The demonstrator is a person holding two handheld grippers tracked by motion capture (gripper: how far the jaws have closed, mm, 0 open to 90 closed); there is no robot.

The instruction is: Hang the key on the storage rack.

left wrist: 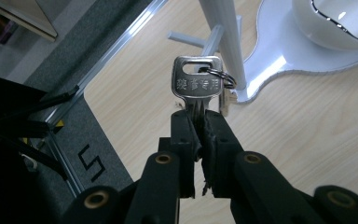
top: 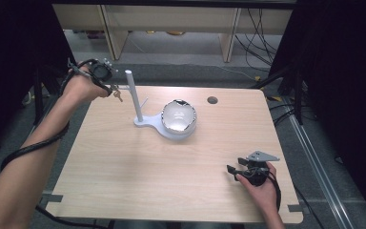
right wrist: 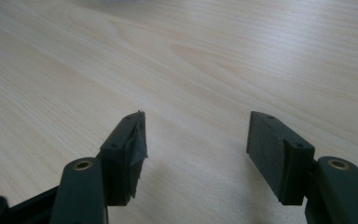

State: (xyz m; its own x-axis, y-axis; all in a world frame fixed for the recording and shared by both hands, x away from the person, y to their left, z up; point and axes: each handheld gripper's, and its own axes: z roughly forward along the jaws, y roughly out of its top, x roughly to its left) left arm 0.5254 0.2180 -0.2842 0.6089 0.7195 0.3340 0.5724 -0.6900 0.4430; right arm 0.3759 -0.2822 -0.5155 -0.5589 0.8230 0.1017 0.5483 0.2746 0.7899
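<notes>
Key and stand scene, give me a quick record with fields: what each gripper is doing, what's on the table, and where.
left gripper: shut on key, held above the table's far left corner
key: blade in the jaws, head out, split ring attached
right gripper: open, holding nothing, low over table near right
stand: white, upright pole with a side peg
bowl: white, on the stand's base, right of the pole

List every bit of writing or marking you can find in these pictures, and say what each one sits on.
Key held in the left gripper: a row of stamped characters across its head, too blurred to read.
Dark floor mat beside the table: a white angular mark shaped like an "S".
No other text is readable.
</notes>
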